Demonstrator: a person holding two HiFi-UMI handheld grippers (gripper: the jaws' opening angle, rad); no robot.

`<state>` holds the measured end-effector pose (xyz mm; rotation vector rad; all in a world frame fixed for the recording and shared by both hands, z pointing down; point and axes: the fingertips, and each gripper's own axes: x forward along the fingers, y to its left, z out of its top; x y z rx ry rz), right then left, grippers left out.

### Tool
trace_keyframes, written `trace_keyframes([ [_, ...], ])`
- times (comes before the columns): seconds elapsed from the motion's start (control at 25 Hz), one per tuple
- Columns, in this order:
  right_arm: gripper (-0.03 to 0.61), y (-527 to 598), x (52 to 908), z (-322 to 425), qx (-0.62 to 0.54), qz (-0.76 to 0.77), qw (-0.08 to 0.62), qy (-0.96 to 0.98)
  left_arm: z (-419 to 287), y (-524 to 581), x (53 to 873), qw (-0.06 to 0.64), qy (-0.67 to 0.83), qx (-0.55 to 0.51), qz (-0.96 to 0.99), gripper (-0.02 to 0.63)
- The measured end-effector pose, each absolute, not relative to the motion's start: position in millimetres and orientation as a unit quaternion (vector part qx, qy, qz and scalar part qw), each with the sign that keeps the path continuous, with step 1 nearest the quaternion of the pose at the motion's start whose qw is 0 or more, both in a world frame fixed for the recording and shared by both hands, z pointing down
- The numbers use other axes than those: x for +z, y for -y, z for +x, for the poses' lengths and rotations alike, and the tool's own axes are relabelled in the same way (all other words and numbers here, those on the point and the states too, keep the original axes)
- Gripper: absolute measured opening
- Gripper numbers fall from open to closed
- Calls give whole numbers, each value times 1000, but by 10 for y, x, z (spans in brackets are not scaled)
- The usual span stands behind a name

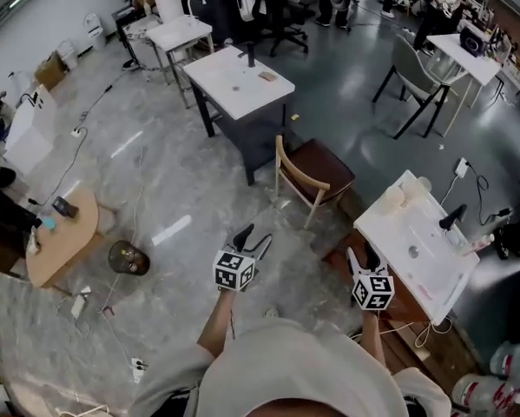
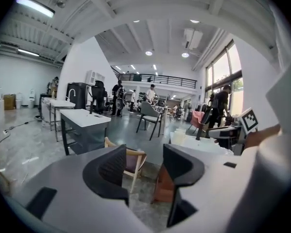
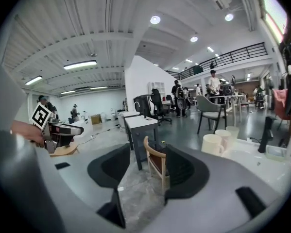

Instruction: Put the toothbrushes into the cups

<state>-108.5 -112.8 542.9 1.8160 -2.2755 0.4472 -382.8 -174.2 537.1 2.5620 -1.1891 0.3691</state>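
The white round cups stand close together at the far corner of a white bench, on the right side of the room. I count three of them in the right gripper view. The toothbrushes are too small to pick out among the few things on the bench.

The left gripper is out over the grey stone floor. Its jaws are wide apart, with nothing between them. The right gripper is just beside the left edge of the bench. Its jaws are wide apart too, and they hold nothing.

One wooden chair with a brown seat stands in front of both grippers, near the corner of the bench where the cups are. Past the chair is a second white bench with dark legs.

There is lots of open floor to the left of the chair. There is only a thin gap between the chair and the bench with the cups.
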Motion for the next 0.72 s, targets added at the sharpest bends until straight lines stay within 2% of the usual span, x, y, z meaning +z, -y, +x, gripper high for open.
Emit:
trace_keyframes([
  [0.52,210,461,5592,-201,177,757,83,624,-2490,2126,5576,124,218,164,954,236],
  [0.72,210,-21,5706,240,187,802,74,562,-1761,1993,5721,114,141,179,967,236],
])
